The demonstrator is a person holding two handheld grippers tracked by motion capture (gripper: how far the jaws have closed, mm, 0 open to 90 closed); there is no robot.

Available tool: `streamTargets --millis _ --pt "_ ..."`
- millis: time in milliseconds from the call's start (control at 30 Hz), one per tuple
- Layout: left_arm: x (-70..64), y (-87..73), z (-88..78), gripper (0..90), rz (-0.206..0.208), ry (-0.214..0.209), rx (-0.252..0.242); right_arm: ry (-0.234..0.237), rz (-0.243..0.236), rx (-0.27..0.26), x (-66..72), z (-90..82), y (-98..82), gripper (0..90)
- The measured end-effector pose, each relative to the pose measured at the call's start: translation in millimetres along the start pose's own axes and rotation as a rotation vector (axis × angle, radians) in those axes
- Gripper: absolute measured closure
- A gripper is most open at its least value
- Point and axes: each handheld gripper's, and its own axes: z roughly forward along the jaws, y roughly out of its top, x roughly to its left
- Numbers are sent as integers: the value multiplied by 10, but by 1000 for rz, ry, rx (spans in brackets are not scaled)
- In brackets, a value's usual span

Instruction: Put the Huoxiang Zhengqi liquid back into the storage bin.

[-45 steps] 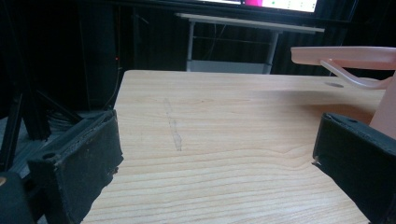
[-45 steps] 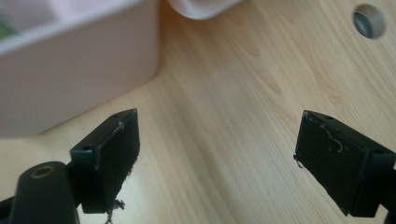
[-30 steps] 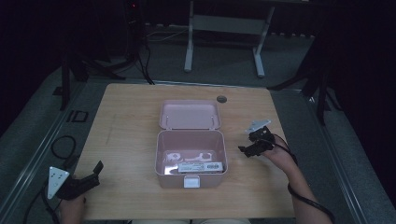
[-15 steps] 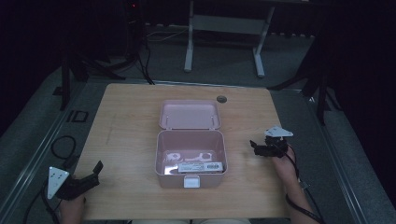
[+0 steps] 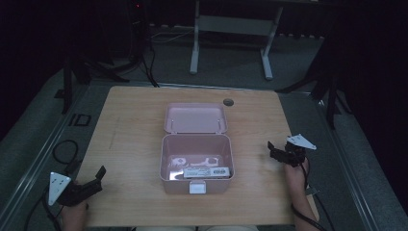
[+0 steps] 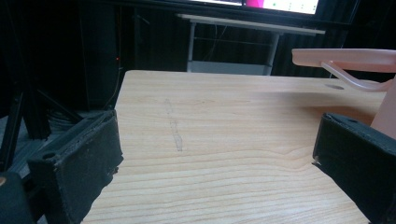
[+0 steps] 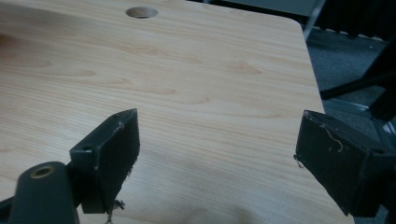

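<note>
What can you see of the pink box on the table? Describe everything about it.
The pink box looks like plastic, rectangular with rounded corners. It sits near the middle of the wooden table, open, its hinged lid laid back away from the person. A pale latch sits on its front wall. Inside lie whitish items and a labelled flat piece, too small to identify. Neither claw touches it.

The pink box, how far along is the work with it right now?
Done, by the look of it: the pink box stands open, lid back flat, with a few items lying inside. In hand: nothing. The right gripper sits open beside the box, apart from it, and the left gripper rests open near the table's front left corner. Left: probably closing the lid, which neither gripper touches.
</note>
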Motion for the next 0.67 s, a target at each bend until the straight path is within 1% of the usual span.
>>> streamTargets --millis 33,100,167,200,267,400,533,667 --pt "-1 0 0 10 1 0 1 11 13 0 -11 3 -13 133" --pt "-4 0 1 10 7 0 3 -6 18 -9 -19 -3 -32 133" --pt "-5 0 2 10 8 0 3 -5 36 -22 -31 -13 -37 133" --pt "-4 0 1 10 7 1 3 -14 38 -32 -36 -20 -41 134" --pt "-2 0 0 10 4 0 2 -11 60 -40 -55 -26 -45 134" --pt "-1 0 0 10 4 0 3 -23 96 -57 -89 -45 -48 136" --pt "2 -1 -1 10 -1 0 -1 -27 106 -39 -97 -32 -58 136" --pt "2 0 0 10 -1 -1 -1 -26 104 -39 -94 -34 -60 136"
